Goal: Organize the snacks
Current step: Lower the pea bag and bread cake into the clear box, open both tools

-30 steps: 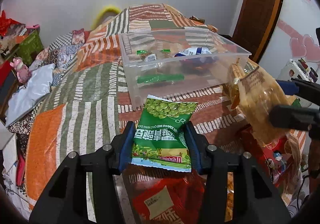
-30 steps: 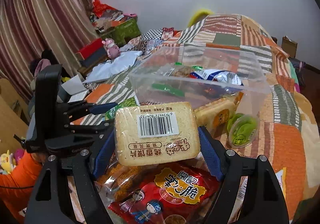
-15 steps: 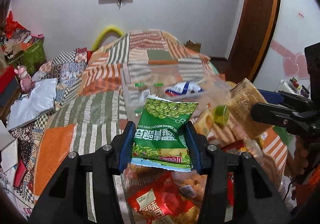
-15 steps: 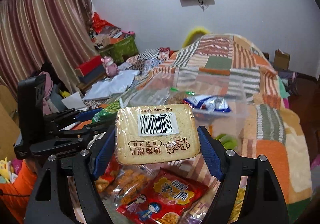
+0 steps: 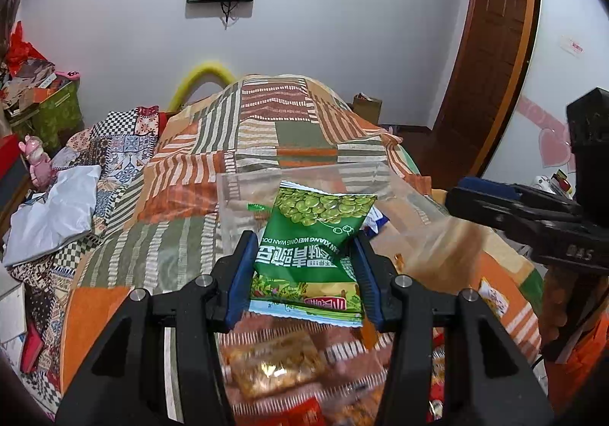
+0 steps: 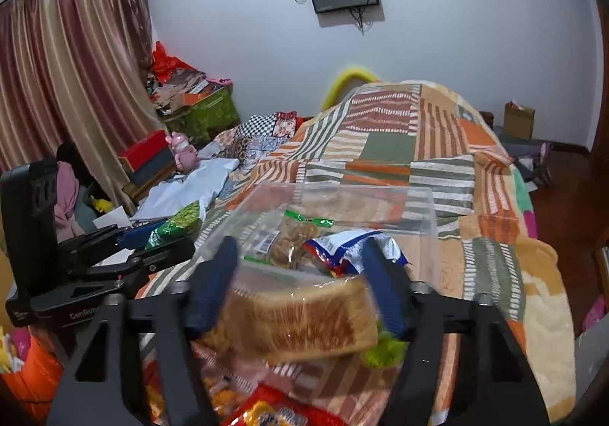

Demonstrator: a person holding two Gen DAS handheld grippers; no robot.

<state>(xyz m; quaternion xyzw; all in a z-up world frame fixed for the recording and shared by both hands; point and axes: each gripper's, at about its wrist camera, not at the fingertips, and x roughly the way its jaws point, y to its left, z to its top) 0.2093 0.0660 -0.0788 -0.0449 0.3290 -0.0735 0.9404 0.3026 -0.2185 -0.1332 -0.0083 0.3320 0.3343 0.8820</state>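
My left gripper [image 5: 302,237] is shut on a green pea packet [image 5: 316,228], held upright above the near side of the clear plastic bin [image 5: 236,190]. The bin holds several snacks, among them a blue-white packet [image 6: 354,247]. The jaws of my right gripper [image 6: 300,245] are closing. The wrapped toast slice [image 6: 297,319] lies blurred and tilted low between its fingers, sliding down, with no firm grip on it that I can see. From the left wrist view the toast [image 5: 441,255] is a blur below the right gripper's tips [image 5: 456,194].
Loose snack packets [image 5: 274,369] lie on the patchwork quilt [image 5: 297,129] just under both grippers, with a green jelly cup [image 6: 380,350] beside them. A white bag [image 5: 53,213], a pink toy [image 6: 182,152] and boxes crowd the left. A wooden door [image 5: 491,64] stands right.
Both grippers have risen and tipped up, so the bin sits lower in view. The toast has turned from flat and label-up to tilted, and has dropped lower between the right fingers.
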